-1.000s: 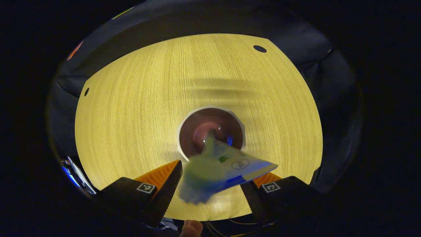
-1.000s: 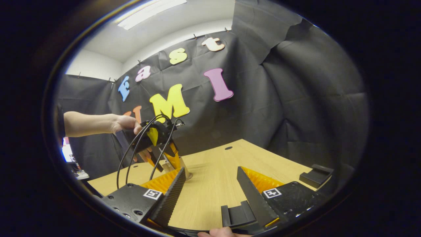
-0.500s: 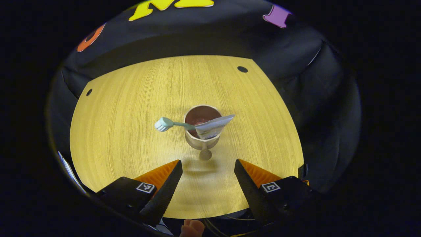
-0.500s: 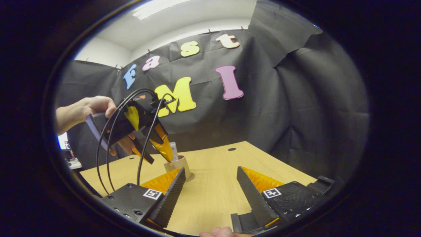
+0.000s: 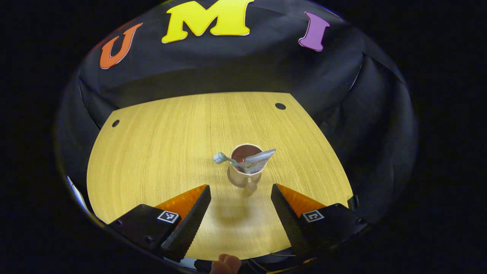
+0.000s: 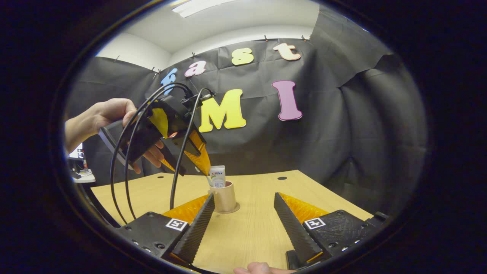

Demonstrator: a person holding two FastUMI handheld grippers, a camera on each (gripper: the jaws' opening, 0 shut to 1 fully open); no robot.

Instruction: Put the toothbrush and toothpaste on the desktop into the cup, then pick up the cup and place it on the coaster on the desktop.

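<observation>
Both tongs, left (image 5: 239, 198) and right (image 6: 243, 205), released; toothbrush (image 5: 224, 158) and toothpaste (image 5: 258, 161) in cup (image 5: 243, 176) on worktop (image 5: 159, 148), tube print unreadable

Toothbrush (image 5: 224, 159) and toothpaste (image 5: 258, 161) stand in the cup (image 5: 243, 176), seemingly mid-desktop (image 5: 159, 152).

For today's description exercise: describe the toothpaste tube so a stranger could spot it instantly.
Start at the wooden desktop and find the single beige cup standing near its middle. The toothpaste tube leans out of it: flat, white and printed, unlike the thin, pale toothbrush beside it.
</observation>
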